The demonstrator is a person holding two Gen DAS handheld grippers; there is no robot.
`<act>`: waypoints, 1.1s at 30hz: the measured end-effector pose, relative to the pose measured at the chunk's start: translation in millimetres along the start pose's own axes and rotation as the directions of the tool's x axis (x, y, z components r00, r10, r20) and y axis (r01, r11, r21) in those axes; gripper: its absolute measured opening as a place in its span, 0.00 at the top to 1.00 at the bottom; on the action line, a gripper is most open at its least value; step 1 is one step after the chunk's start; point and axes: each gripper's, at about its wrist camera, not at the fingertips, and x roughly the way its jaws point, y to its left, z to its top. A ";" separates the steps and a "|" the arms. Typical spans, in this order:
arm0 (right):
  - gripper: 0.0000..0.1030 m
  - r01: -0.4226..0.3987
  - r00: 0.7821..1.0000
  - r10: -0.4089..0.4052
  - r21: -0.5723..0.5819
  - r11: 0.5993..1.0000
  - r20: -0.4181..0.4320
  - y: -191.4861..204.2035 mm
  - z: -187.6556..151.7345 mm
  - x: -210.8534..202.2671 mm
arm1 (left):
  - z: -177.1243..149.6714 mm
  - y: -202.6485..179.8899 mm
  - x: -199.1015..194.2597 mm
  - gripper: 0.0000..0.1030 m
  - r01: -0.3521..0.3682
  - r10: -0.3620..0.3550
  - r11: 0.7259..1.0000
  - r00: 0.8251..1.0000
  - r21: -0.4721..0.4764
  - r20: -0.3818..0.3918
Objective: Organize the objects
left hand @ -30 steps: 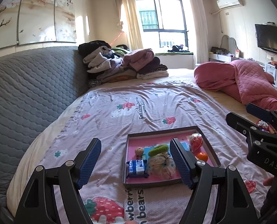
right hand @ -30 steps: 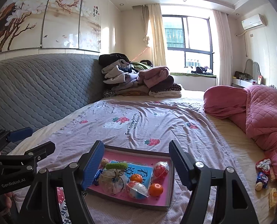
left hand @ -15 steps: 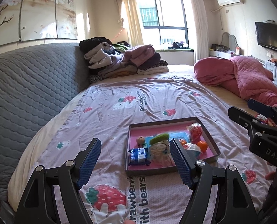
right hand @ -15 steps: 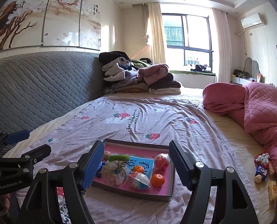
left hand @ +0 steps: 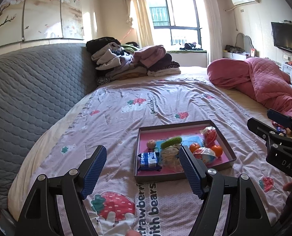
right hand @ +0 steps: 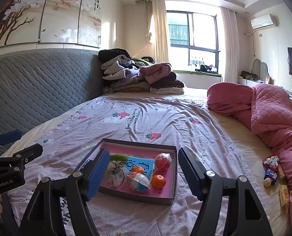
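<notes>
A shallow box tray with a pink floor (left hand: 144, 135) (right hand: 171, 177) lies on the bed. It holds two oranges (right hand: 158, 181), a blue snack pack (left hand: 148, 159), a green fuzzy roll (left hand: 171, 141), a red wrapped ball (left hand: 209, 136), a round clear-wrapped toy (right hand: 139, 179) and a pale net bag (left hand: 169, 156). My left gripper (left hand: 143, 170) is open and empty, held above the bed just before the tray. My right gripper (right hand: 144, 174) is open and empty, above the tray's near side.
A strawberry-print quilt (left hand: 165, 102) covers the bed. Several loose snacks (right hand: 270, 174) lie at the right beside a pink quilt (right hand: 271, 114). Folded clothes (left hand: 134, 61) are piled at the far end. A grey padded headboard (left hand: 28, 90) runs along the left.
Both grippers have pulled back and up from the tray, which now sits further ahead in both views. Both stay open and empty.
</notes>
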 end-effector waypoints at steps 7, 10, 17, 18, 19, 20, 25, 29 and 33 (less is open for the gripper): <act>0.31 0.004 1.000 -0.004 0.000 1.000 -0.008 1.7 -5.1 4.5 | -4.4 0.5 5.7 0.25 -0.003 0.003 1.000 1.000 -0.003 -0.002; 0.31 0.002 1.000 -0.002 0.003 1.000 -0.015 2.1 -7.3 6.4 | -5.6 1.1 7.6 0.25 -0.005 0.005 1.000 1.000 -0.006 -0.005; 0.31 0.003 1.000 -0.003 0.005 1.000 -0.025 3.3 -13.2 10.1 | -12.1 0.1 13.8 0.25 -0.004 0.004 1.000 1.000 -0.011 -0.011; 0.31 0.004 1.000 -0.003 0.004 1.000 -0.028 3.7 -14.3 11.2 | -13.7 0.4 14.9 0.25 -0.003 0.003 1.000 1.000 -0.013 -0.011; 0.31 0.005 1.000 -0.005 0.003 1.000 -0.031 4.2 -15.6 12.2 | -15.0 0.9 16.3 0.25 -0.003 0.003 1.000 1.000 -0.016 -0.013; 0.31 0.006 0.999 -0.006 0.002 1.000 -0.032 4.2 -16.1 13.1 | -16.3 1.5 18.0 0.25 -0.004 0.003 1.000 1.000 -0.018 -0.016; 0.31 0.013 0.999 -0.012 0.007 1.000 -0.046 4.3 -22.6 18.6 | -24.9 4.5 25.9 0.25 0.002 -0.003 0.999 1.000 -0.033 -0.029; 0.31 0.020 0.998 -0.019 0.015 1.000 -0.055 4.0 -28.0 22.7 | -32.5 7.0 32.9 0.25 0.004 -0.005 0.999 0.999 -0.044 -0.035; 0.31 0.028 0.997 -0.026 0.016 0.999 -0.066 3.0 -34.2 26.8 | -38.9 9.1 39.9 0.25 0.006 -0.008 0.999 0.999 -0.054 -0.043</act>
